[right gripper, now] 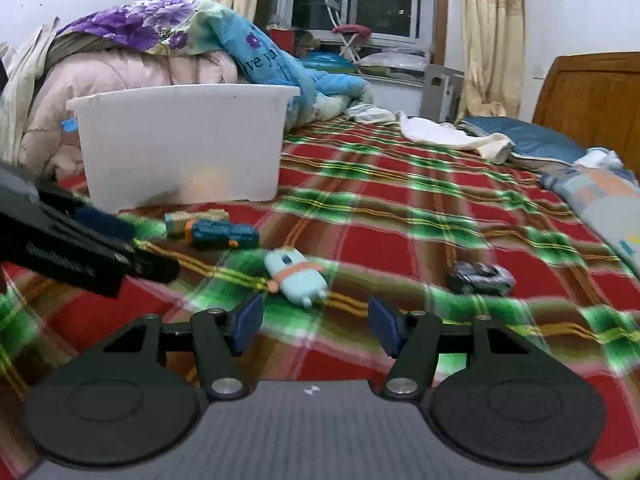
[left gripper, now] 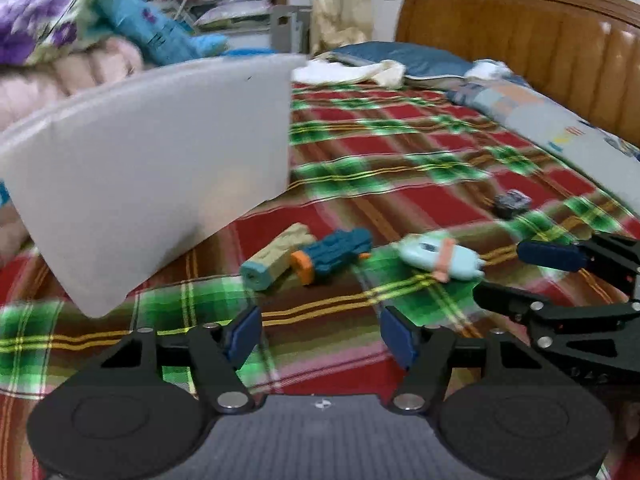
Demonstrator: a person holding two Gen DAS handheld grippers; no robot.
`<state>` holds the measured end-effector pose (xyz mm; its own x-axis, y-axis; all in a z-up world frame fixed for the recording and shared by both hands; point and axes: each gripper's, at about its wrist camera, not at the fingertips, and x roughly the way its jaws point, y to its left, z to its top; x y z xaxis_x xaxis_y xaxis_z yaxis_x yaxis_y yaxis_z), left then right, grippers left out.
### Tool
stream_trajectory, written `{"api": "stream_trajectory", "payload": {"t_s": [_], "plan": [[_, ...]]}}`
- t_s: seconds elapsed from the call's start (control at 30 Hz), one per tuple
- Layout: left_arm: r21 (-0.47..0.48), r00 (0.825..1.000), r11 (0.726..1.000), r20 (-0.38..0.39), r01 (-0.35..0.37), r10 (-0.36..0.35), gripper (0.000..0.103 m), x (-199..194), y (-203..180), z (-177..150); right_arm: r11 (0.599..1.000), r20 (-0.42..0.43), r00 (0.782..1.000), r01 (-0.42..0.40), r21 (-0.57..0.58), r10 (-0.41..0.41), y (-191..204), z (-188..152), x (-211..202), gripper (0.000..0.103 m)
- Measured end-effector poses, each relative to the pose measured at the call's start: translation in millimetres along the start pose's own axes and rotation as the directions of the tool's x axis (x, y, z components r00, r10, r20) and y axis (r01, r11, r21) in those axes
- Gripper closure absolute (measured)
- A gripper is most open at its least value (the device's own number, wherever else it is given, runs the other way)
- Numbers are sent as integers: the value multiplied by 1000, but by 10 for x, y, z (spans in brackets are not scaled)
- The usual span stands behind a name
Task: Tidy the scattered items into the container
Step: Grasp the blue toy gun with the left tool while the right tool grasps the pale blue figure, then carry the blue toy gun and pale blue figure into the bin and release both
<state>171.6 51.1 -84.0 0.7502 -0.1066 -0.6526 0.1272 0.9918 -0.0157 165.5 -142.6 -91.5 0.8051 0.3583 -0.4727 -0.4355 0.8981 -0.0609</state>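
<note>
Upper left, bin [right gripper: 180, 144] on bedspread [right gripper: 400, 240]; toys [right gripper: 296, 276] mid-frame, bare plaid right; my left tongs [left gripper: 320, 336] and right tongs [right gripper: 314, 326] wide, empty.

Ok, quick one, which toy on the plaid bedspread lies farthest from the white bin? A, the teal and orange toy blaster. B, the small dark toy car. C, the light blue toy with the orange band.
B: the small dark toy car lies well to the right, past the light blue toy and the toy blaster, which sits just before the white bin.
</note>
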Motion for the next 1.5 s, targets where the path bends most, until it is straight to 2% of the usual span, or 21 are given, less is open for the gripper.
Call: {"api": "stream_trajectory", "payload": {"t_s": [0.1, 0.2, 0.23, 0.27, 0.37, 0.47, 0.5, 0.57, 0.63, 0.7, 0.87, 1.13, 1.2, 1.33, 1.5], "plan": [[4, 1000, 1000, -9, 5, -5, 34, 107, 80, -1, 1000, -32, 999, -12, -2, 12, 13, 49, 197, 45], [33, 999, 999, -12, 30, -30, 34, 225, 116, 32, 1000, -94, 995, -14, -4, 13, 9, 47, 370, 54], [54, 999, 998, -10, 31, -31, 34, 260, 115, 65, 1000, -100, 995, -10, 1, 10, -7, 46, 393, 66], [71, 999, 997, -12, 35, -34, 34, 297, 112, 100, 1000, -102, 995, -6, 9, 7, -18, 58, 408, 73], [98, 996, 991, -29, 89, -86, 34, 420, 88, 235, 999, -89, 996, 8, 40, -4, -50, 31, 368, 73], [116, 984, 977, -42, 179, -175, 34, 524, 75, 334, 995, -73, 997, 19, 101, -11, -127, -23, 282, 73], [138, 982, 973, -51, 187, -181, 34, 557, 51, 341, 993, -70, 997, 20, 117, -12, -151, -26, 273, 73], [164, 982, 969, -56, 186, -180, 40, 573, 8, 325, 990, -69, 998, 24, 137, -15, -178, -17, 273, 73], [138, 977, 967, -53, 213, -207, 66, 542, 6, 299, 990, -69, 997, 27, 137, -17, -176, -2, 282, 73], [142, 979, 969, -41, 202, -198, 72, 484, -19, 258, 991, -66, 998, 31, 133, -22, -178, 6, 281, 73], [187, 990, 972, -26, 143, -141, 72, 362, -168, 165, 990, -69, 997, 40, 134, -31, -162, 1, 241, 74], [132, 992, 984, -40, 120, -116, 72, 117, -212, 78, 991, -86, 996, 41, 127, -31, -37, 17, 57, 76], [124, 994, 987, -44, 102, -98, 72, 56, -216, 51, 992, -84, 996, 46, 119, -36, -9, 45, -13, 82], [107, 997, 992, -38, 73, -69, 72, -89, -215, 25, 992, -71, 996, 55, 112, -47, 17, 90, -168, 82], [99, 997, 992, -23, 73, -71, 72, -285, -230, -9, 991, -76, 996, 59, 118, -50, 23, 42, -313, 82]]}}
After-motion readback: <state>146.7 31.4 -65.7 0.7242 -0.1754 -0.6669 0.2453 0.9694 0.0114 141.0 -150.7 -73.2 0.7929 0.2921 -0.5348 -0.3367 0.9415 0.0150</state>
